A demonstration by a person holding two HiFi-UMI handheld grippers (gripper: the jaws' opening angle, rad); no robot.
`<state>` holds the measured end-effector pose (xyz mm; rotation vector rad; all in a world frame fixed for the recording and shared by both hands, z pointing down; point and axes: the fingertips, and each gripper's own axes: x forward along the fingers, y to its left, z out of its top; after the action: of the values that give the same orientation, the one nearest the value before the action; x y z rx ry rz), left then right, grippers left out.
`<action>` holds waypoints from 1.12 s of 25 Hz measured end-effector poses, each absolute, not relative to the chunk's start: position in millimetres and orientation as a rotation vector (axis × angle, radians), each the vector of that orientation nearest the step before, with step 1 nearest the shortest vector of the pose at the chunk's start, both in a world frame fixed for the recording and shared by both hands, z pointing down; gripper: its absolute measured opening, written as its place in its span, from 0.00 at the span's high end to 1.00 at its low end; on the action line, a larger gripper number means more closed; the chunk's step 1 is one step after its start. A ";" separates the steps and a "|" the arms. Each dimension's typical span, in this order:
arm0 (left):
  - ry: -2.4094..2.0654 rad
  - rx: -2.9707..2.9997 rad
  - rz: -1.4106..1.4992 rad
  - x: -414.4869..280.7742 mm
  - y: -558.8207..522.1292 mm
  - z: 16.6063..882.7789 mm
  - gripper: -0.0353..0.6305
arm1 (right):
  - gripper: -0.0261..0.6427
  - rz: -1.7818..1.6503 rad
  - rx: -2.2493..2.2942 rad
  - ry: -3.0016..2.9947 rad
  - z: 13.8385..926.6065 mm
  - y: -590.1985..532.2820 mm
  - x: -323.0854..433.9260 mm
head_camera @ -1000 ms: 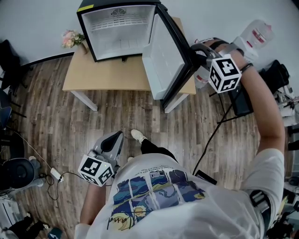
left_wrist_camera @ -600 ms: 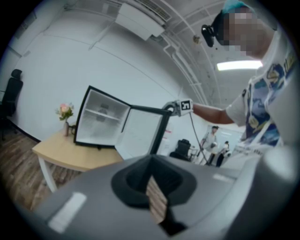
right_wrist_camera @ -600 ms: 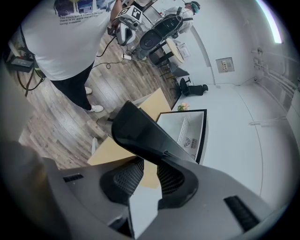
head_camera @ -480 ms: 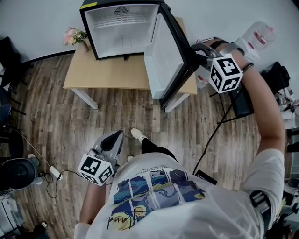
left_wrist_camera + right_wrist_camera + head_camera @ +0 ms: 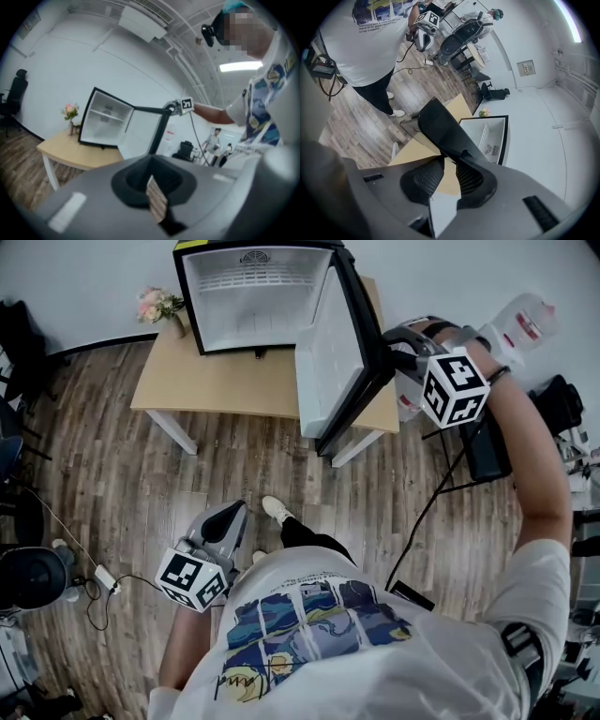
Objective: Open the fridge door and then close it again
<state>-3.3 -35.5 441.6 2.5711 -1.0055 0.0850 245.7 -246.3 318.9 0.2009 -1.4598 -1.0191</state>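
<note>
Fridge door [image 5: 328,362], a white moulded plastic liner in a glossy black shell, stands swung wide open to the right of the fridge [image 5: 253,296], a small black box whose white-lined cavity shows a band of ribs and a round vent high on its back wall. The fridge sits on a pale wooden tabletop [image 5: 225,385] with white legs. A small bunch of pink flowers [image 5: 159,306] stands just left of the fridge. The right claw [image 5: 396,351], grey with a checker-marked cube behind it, is closed on the door's black outer edge to the right of the fridge. The left claw [image 5: 230,519] hangs well apart from the fridge, low beside the person's printed white shirt [image 5: 319,634], above the brown plank floor [image 5: 122,484]. In the left gripper view, that claw's grey shell fills the lower frame, its jaws pressed together with nothing between them. Beyond it the fridge is small and distant, with the door angled out to its right and the marked cube at the door's edge. In the right gripper view, the two ribbed black pads [image 5: 429,176] pinch the smooth, curved black rim of the door, which rises between them. The fridge's white interior lies just past the rim, and the tabletop shows beneath it.
</note>
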 end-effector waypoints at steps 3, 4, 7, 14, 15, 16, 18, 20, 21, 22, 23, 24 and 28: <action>-1.022 2.559 0.083 -7.5 -34.2 443.2 0.94 | 0.86 -1.025 0.190 -1.479 318.2 -247.3 234.8; -1.028 2.556 0.083 -9.1 -33.7 443.4 0.94 | 0.86 -1.031 0.186 -1.483 318.0 -247.5 230.7; -1.044 2.552 0.078 -13.7 -33.7 442.2 0.94 | 0.87 -1.047 0.172 -1.490 317.6 -248.7 219.0; -1.073 2.541 0.070 -21.2 -32.5 442.9 0.94 | 0.88 -1.070 0.127 -1.481 319.5 -253.2 196.3; -1.079 2.538 0.070 -23.0 -32.1 443.0 0.94 | 0.88 -1.071 0.123 -1.483 319.3 -253.6 193.1; -1.085 2.535 0.070 -24.7 -31.8 443.0 0.94 | 0.88 -1.073 0.119 -1.486 319.1 -254.1 190.0; -1.095 2.532 0.068 -27.2 -31.1 442.8 0.94 | 0.88 -1.075 0.113 -1.493 318.4 -255.2 184.1; -1.107 2.528 0.066 -29.4 -30.5 442.3 0.94 | 0.88 -1.074 0.104 -1.500 318.2 -256.8 177.9; -1.113 2.525 0.065 -30.9 -30.4 442.1 0.94 | 0.88 -1.074 0.098 -1.502 318.2 -257.7 174.5; -1.120 2.523 0.064 -32.6 -30.4 441.7 0.94 | 0.89 -1.074 0.091 -1.504 318.3 -258.6 171.0; -1.128 2.520 0.062 -34.7 -30.5 441.3 0.94 | 0.89 -1.074 0.085 -1.504 318.2 -259.6 167.2; -1.136 2.517 0.060 -37.1 -30.6 441.0 0.94 | 0.89 -1.073 0.078 -1.504 318.0 -260.7 163.2; -1.165 2.500 0.058 -47.7 -31.5 441.0 0.94 | 0.89 -1.072 0.055 -1.500 318.2 -267.0 146.9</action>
<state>-47.7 -31.5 441.0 2.5004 -1.1652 0.0581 146.9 -267.0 318.2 0.0551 -1.5000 -1.0723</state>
